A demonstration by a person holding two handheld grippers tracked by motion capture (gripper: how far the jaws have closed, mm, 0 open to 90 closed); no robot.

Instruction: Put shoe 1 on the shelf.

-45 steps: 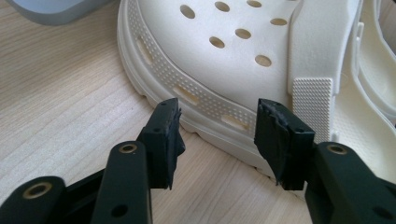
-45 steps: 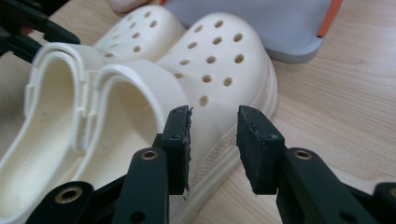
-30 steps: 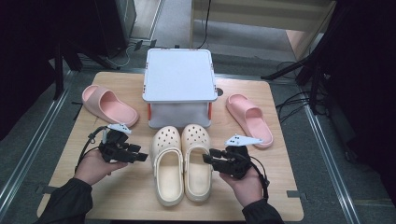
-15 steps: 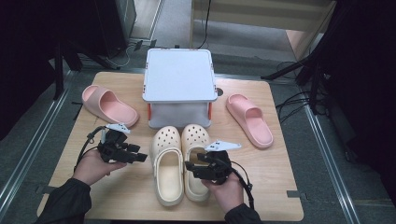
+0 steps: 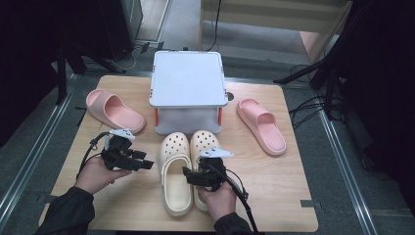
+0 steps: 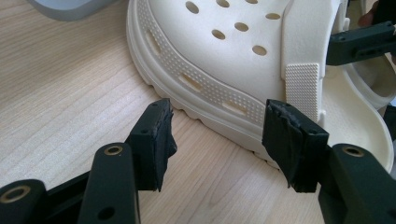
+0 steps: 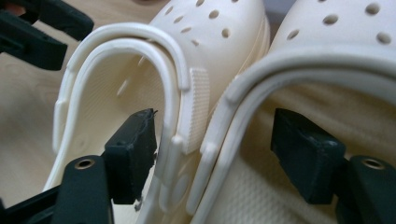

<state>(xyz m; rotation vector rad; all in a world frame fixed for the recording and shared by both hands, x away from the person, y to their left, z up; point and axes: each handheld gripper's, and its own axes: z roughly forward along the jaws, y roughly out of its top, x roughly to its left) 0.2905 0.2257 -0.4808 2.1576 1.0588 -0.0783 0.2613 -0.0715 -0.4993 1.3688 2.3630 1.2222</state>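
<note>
While both hands rest low over the near half of the wooden table (image 5: 293, 196), two cream clogs (image 5: 176, 181) lie side by side at its near middle, just in front of the white box (image 5: 188, 85). Their long axis runs from near to far, with the closed, holed toes pointing far toward the box and the open heels toward the person.

The right gripper (image 5: 188, 175) sits over the heel part of the pair. In the right gripper view its jaws stand wide apart: the left pad (image 7: 133, 151) is inside the left clog (image 7: 140, 116) and the other is inside the right clog (image 7: 327, 93), so the two touching side walls are between them, not yet pressed.

The left gripper (image 5: 147, 165) is just left of the left clog, also wide, holding nothing; in the left gripper view its jaws point at the clog's side edge.

By count: two cream clogs, two pink slides, one box. One pink slide (image 5: 115, 110) lies at the far left, turned diagonally; the other pink slide (image 5: 262, 125) lies at the right, well apart.
</note>
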